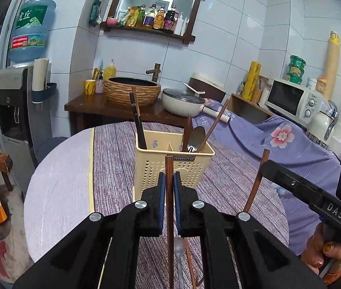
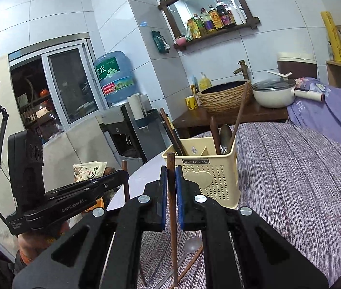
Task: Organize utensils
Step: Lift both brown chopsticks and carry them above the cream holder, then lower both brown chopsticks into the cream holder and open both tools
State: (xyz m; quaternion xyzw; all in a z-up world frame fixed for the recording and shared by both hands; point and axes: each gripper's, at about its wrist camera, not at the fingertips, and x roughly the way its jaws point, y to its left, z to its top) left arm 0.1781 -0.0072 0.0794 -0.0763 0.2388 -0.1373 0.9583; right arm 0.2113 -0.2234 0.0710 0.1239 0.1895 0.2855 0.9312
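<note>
A cream perforated utensil holder (image 1: 170,166) (image 2: 209,175) stands on the purple-clothed table. It holds dark chopsticks (image 1: 137,125) in its left compartment and a wooden spoon, a metal spoon (image 1: 198,136) and a chopstick in its right one. My left gripper (image 1: 169,177) is shut on a brown chopstick (image 1: 169,163), held upright just in front of the holder. My right gripper (image 2: 171,171) is shut on a second brown chopstick (image 2: 170,160), also upright near the holder. Each gripper shows in the other's view: the right one (image 1: 266,168), the left one (image 2: 123,175).
A metal spoon (image 1: 178,248) and another chopstick (image 1: 190,265) lie on the table cloth (image 1: 112,168) below the grippers. Behind the table are a woven sink basin (image 1: 131,91), a lidded white pan (image 1: 182,102), a microwave (image 1: 290,101) and a water dispenser (image 1: 13,110).
</note>
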